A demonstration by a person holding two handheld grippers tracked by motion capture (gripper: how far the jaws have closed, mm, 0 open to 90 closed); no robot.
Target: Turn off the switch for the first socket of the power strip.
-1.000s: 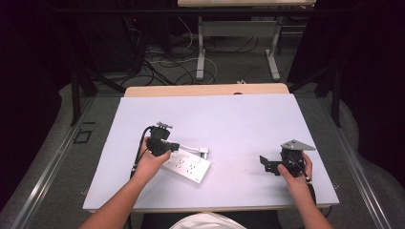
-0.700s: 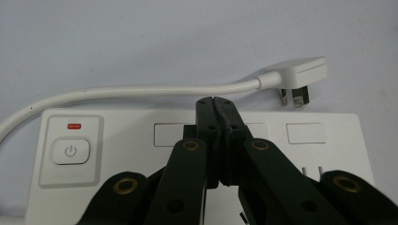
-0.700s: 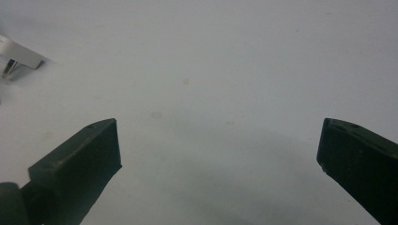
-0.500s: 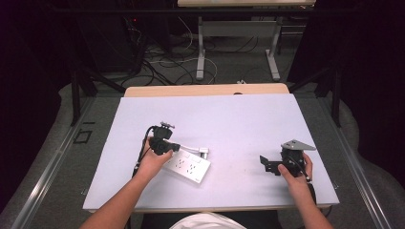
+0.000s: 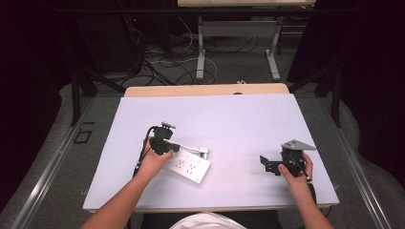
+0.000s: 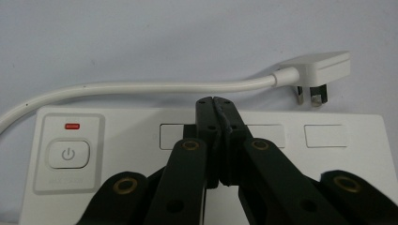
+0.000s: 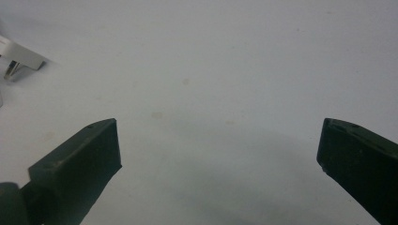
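High view: a person seated at a pale lilac table [image 5: 248, 119] works a white power strip with two hand-held black grippers.

Nearest, the person's forearms enter from the bottom edge. The left gripper [image 6: 217, 101], jaws closed flat together on nothing, rests its tips over the middle of the white rectangular plastic power strip [image 5: 187, 165], which lies at the table's front left. The right gripper [image 5: 264, 161] hovers well apart at the front right, jaws spread wide and empty. To do this step well, it likely pays to press straight down with the closed tips so the strip does not slide. The strip has a grey power button [image 6: 68, 154] under a red light, shuttered sockets, and beyond it a white cable ending in a flat white plug [image 6: 320, 69] lying loose.
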